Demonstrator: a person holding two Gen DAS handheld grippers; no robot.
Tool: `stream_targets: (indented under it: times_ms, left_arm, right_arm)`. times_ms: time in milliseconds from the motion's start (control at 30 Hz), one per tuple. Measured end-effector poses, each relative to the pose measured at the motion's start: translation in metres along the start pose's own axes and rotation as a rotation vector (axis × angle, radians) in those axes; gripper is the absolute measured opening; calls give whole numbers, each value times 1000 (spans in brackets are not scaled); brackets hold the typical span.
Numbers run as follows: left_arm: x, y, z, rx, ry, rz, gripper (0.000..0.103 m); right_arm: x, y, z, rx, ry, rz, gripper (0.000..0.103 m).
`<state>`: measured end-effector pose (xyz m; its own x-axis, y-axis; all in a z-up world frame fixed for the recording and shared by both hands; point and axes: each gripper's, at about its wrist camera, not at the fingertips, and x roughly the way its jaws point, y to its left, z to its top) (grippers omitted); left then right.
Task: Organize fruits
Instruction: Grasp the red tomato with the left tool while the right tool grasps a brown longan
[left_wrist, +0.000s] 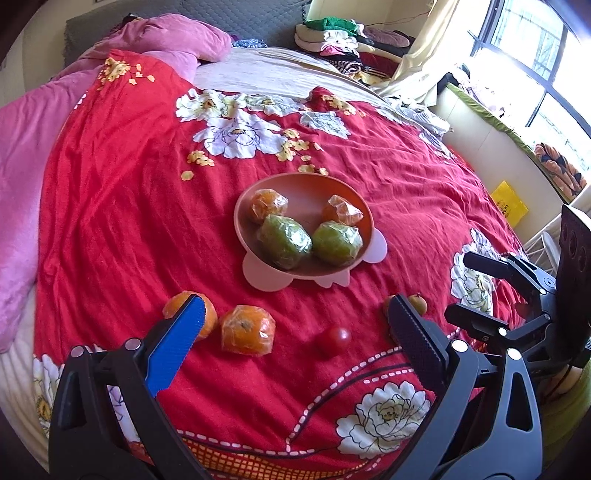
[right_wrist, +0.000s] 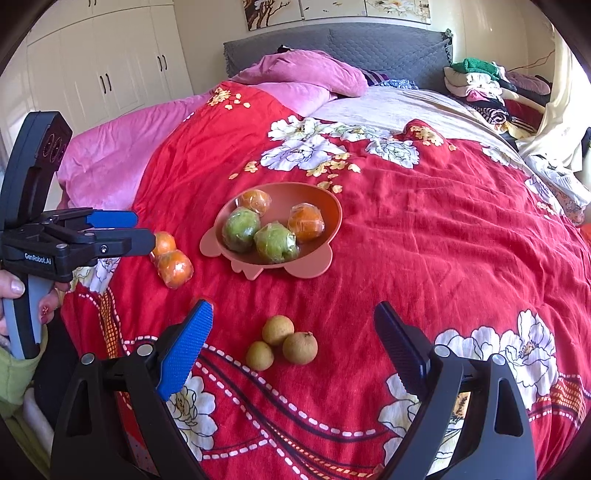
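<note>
A pink bowl (left_wrist: 303, 176) (right_wrist: 284, 184) stands on the red floral quilt and holds two wrapped oranges and two wrapped green fruits (left_wrist: 284, 242). My left gripper (left_wrist: 295, 301) is open above a wrapped orange (left_wrist: 248, 328) and a small red fruit (left_wrist: 334, 339). Another orange (left_wrist: 208, 314) shows partly behind its blue finger. My right gripper (right_wrist: 293, 308) is open too, hovering over three small brown round fruits (right_wrist: 277, 329). In the right wrist view the left gripper (right_wrist: 144, 228) sits next to the two oranges (right_wrist: 175, 267). Nothing is held by either one.
A pink blanket (right_wrist: 122, 147) lies along the left side of the bed. Folded clothes (left_wrist: 343, 40) are piled by the grey headboard. A window and a yellow bag (left_wrist: 508, 201) are to the right, white wardrobes (right_wrist: 103, 66) to the left. A hand (right_wrist: 14, 288) holds the left gripper's handle.
</note>
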<state>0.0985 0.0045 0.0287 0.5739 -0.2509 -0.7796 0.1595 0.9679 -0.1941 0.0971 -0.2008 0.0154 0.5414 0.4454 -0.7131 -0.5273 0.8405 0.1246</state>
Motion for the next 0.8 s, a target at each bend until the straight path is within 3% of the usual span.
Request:
stream_targets:
  times_ms: [533,800]
  left_arm:
    - [14,-20,-16,44,57,-24,93]
    - [28,-30,-27,65,103,-38,93]
  right_arm:
    - [4,-6,-19,2,56,-2,88]
    - [11,-8,-23,-4,84,9,75]
